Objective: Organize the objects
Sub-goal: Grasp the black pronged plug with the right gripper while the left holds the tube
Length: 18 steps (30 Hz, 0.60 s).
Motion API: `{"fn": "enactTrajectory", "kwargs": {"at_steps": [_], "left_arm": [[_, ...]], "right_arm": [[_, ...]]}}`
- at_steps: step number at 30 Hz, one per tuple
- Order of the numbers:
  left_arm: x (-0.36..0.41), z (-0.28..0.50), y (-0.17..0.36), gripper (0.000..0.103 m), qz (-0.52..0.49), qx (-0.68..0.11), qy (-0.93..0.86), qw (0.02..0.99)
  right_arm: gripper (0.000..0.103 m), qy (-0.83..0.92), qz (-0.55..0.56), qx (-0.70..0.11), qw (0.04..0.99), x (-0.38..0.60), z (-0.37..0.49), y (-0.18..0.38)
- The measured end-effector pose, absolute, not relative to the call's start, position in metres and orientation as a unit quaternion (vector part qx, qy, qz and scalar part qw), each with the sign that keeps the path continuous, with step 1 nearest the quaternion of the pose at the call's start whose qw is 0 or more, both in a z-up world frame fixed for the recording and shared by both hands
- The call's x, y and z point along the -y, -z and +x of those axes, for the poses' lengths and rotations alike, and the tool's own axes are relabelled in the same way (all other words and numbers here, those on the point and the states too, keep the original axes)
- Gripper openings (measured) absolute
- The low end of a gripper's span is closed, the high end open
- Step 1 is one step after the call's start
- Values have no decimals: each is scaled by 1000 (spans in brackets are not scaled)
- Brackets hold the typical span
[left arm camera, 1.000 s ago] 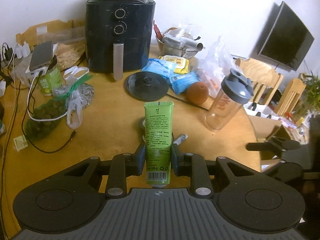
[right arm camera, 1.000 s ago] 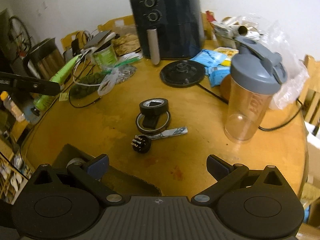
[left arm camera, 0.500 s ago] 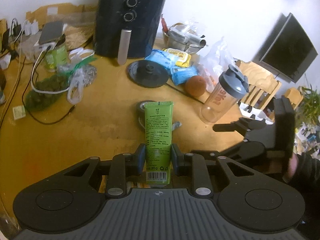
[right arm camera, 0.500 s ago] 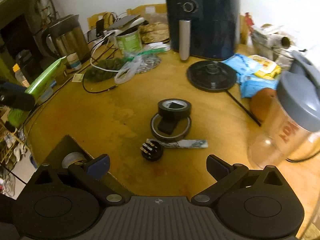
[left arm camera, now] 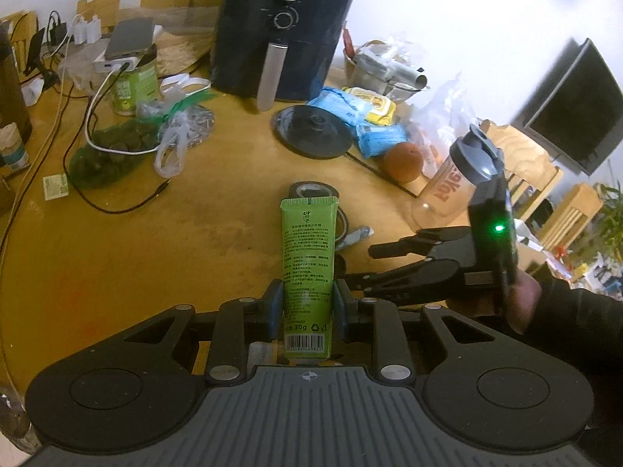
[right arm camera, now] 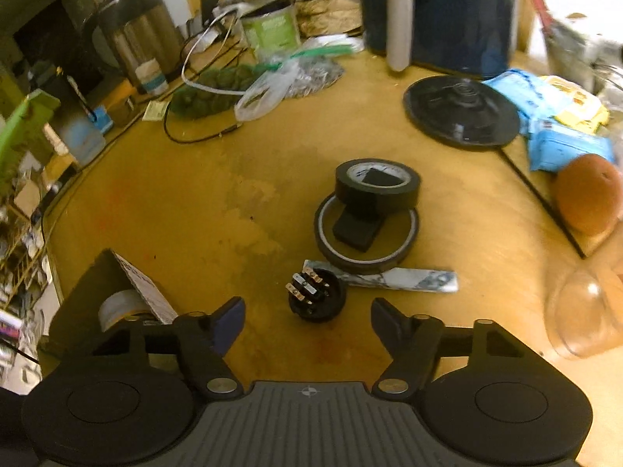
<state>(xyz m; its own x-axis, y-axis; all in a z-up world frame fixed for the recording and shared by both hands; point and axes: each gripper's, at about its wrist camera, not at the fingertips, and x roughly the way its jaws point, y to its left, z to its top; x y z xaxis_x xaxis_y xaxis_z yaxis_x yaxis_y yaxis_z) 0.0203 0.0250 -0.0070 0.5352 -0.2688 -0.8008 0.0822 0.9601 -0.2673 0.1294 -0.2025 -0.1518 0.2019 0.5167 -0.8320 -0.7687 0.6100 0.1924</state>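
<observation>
A: Judging by how things lay, how far along was the tidying?

B: Not far, I'd say. 1 item was in hand: the left gripper (left arm camera: 305, 311) had its jaws clenched on a green tube (left arm camera: 308, 268), which stood up between them above the worktop (left arm camera: 155, 241). It had not been put anywhere yet.

A: And the other hand?

B: The right gripper (right arm camera: 307, 317) held nothing. Its jaws had just been closing in but were still apart, with the small black plug (right arm camera: 316, 295) sitting on the worktop just ahead of the gap, not yet touched. That looked like the next pick.

A: What else was left loose?

B: Plenty. 2 tape rolls: a black tape roll (right arm camera: 377, 185) leaning on a flatter tape ring (right arm camera: 366, 233), with a small black block (right arm camera: 357, 229) inside the ring. A foil sachet (right arm camera: 401, 279) lay just beside the plug. Further right sat an orange (right arm camera: 588, 192) and a shaker bottle (left arm camera: 459, 179).

A: Was anything put away?

B: Possibly 1 thing. A cardboard box (right arm camera: 97, 292) at the near left edge seemed to hold a pale roll (right arm camera: 117, 307), though the view there was dim and partly blocked, so I couldn't be sure.
</observation>
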Motion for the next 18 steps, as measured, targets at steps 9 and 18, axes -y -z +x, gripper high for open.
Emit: {"fn": "enactTrajectory", "kwargs": {"at_steps": [9,18], "left_arm": [[-33,19,11,27,-110,-477,84,868],[-38,21,12,27,-112,-480,77,867]], "right_arm": [[60,-426,-176,-483,744,181,138,179],[44,-418,-210,-473,746,171,138,186]]}}
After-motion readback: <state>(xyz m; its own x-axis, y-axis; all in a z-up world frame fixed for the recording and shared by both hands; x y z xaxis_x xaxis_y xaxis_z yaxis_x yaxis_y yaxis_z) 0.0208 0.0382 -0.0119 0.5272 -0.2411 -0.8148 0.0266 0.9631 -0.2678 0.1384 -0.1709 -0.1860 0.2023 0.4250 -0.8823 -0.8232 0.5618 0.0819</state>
